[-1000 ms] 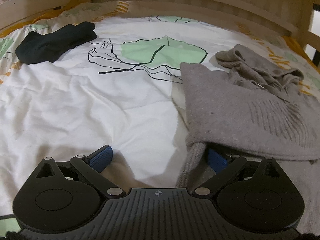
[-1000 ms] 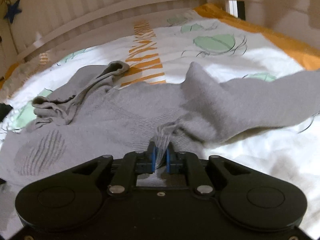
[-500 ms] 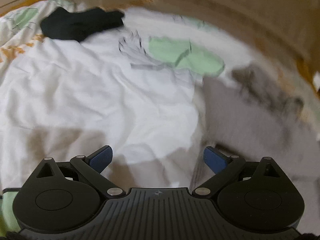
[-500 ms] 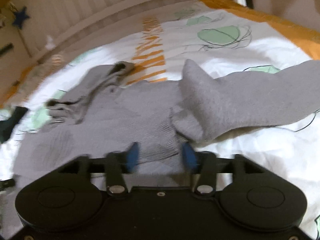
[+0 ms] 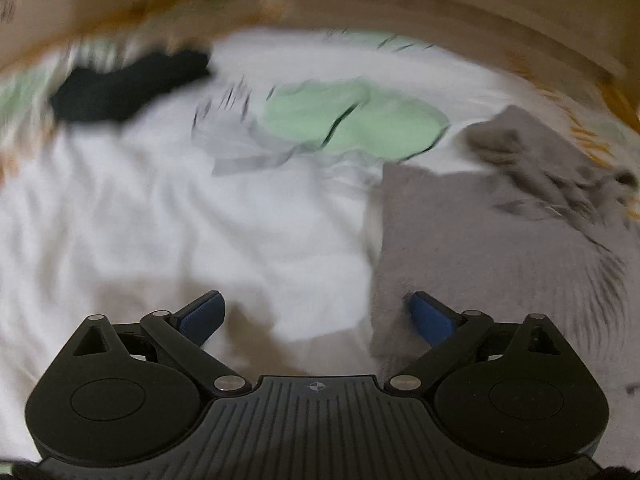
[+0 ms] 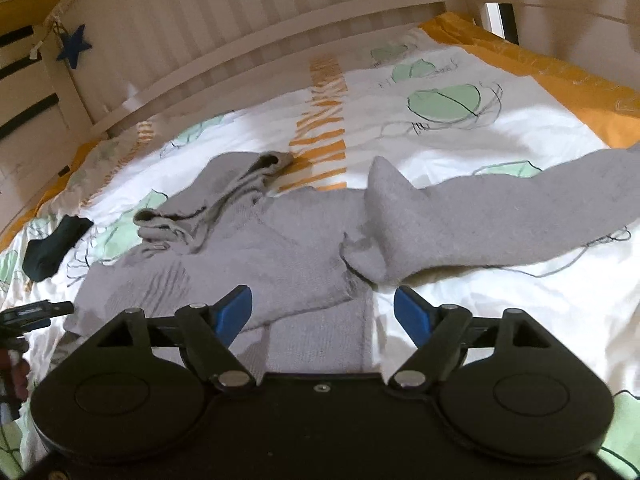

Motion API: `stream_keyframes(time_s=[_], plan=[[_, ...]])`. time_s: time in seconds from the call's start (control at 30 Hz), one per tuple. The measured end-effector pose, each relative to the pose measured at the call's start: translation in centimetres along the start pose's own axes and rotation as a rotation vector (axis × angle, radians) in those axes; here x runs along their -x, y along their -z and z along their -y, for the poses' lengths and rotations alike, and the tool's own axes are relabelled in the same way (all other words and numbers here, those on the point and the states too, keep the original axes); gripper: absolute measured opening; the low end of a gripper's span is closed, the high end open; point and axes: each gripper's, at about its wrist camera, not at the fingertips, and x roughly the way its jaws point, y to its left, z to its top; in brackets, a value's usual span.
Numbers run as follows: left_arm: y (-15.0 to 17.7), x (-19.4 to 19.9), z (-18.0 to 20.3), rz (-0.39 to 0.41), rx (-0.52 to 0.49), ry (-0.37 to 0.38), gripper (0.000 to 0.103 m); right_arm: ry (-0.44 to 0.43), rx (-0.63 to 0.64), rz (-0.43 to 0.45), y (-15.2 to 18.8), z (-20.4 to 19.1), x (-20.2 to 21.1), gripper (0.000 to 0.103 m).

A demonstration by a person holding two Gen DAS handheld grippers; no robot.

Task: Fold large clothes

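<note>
A grey knitted hooded sweater (image 6: 280,248) lies spread on the bed, its hood (image 6: 224,200) bunched toward the headboard side and one sleeve (image 6: 480,216) stretched out to the right. My right gripper (image 6: 322,314) hovers just above the sweater's lower hem; its jaws are opening and the blue pads press on nothing. In the blurred left wrist view the sweater (image 5: 500,248) fills the right side. My left gripper (image 5: 316,316) stands wide open over the white bedding, its right pad at the sweater's edge, with nothing gripped.
A dark folded garment (image 5: 128,84) lies on the bedspread (image 5: 160,220) at the far left, also seen as a dark garment (image 6: 52,248). A wooden slatted bed rail (image 6: 260,40) runs along the back. The left gripper's tip (image 6: 36,312) shows at the left edge.
My right gripper has let go of the sweater's hem, opened wide and lifted back. My left gripper shifted sideways, its right pad no longer tucked under the sweater's edge.
</note>
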Motion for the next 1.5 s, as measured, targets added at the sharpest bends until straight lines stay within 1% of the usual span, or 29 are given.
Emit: stream_keyframes(time_s=[0.03,0.07,0.13,0.17,0.27,0.33,0.4,0.5,0.67,0.73,0.8,0.87,1.0,1.13,1.2,1.23,1.27,1.3,1.33,1.4,1.5], plan=[[0.4,-0.3,-0.9,0.009,0.055,0.034,0.103,0.009,-0.006,-0.003,0.1,0.4,0.1,0.080],[0.6,-0.2,-1.1,0.026,0.059,0.040,0.103,0.019,-0.016,-0.004,0.1,1.0,0.2,0.080],[0.7,-0.1,-0.7,0.033,0.018,0.023,0.103,0.036,-0.040,0.000,0.0,2.4,0.5,0.080],[0.7,0.0,-0.7,0.033,0.019,0.022,0.103,0.047,-0.053,0.004,-0.2,3.3,0.7,0.080],[0.3,0.6,-1.2,0.016,0.063,0.040,0.103,0.096,-0.098,0.014,-0.8,6.1,1.2,0.080],[-0.1,1.2,-0.9,0.015,0.077,0.048,0.101,0.126,-0.132,0.028,-1.2,8.2,1.8,0.080],[-0.6,2.5,-0.2,0.030,0.066,0.057,0.101,0.158,-0.164,0.047,-1.6,10.4,2.3,0.080],[-1.0,4.5,1.3,0.065,0.024,0.099,0.101,0.221,-0.197,0.075,-2.4,13.4,2.7,0.080],[-1.0,6.7,6.1,0.096,-0.064,0.189,0.101,0.322,-0.268,0.126,-3.6,18.6,3.0,0.080],[-0.8,7.0,8.7,0.089,-0.096,0.238,0.101,0.362,-0.277,0.144,-4.1,20.3,2.8,0.080],[-0.4,7.0,11.2,0.075,-0.122,0.285,0.101,0.383,-0.282,0.150,-4.7,21.8,2.2,0.080],[0.1,6.7,13.8,0.059,-0.151,0.329,0.101,0.377,-0.305,0.160,-5.1,23.2,1.6,0.080],[1.4,6.0,18.4,0.027,-0.208,0.390,0.101,0.358,-0.377,0.193,-5.4,25.6,0.4,0.082],[2.4,5.2,22.2,0.002,-0.257,0.434,0.101,0.299,-0.458,0.247,-5.3,27.6,0.0,0.083],[2.9,5.1,24.0,0.000,-0.282,0.448,0.101,0.280,-0.499,0.269,-5.5,28.6,-0.1,0.078],[3.2,4.9,25.0,-0.005,-0.295,0.455,0.101,0.283,-0.518,0.273,-5.5,28.9,-0.2,0.063],[3.3,4.7,25.7,-0.010,-0.302,0.462,0.101,0.291,-0.536,0.263,-5.6,29.3,-0.2,0.040],[3.5,4.5,26.6,-0.017,-0.308,0.471,0.101,0.291,-0.557,0.249,-5.6,29.6,-0.2,0.023],[3.6,4.2,27.3,-0.022,-0.313,0.480,0.101,0.283,-0.576,0.244,-5.7,29.8,-0.2,0.014],[3.8,3.8,29.0,-0.027,-0.332,0.498,0.101,0.276,-0.576,0.256,-6.0,29.5,0.4,0.014],[4.2,3.1,31.3,-0.013,-0.368,0.502,0.101,0.264,-0.495,0.276,-7.3,28.2,2.0,0.014]])
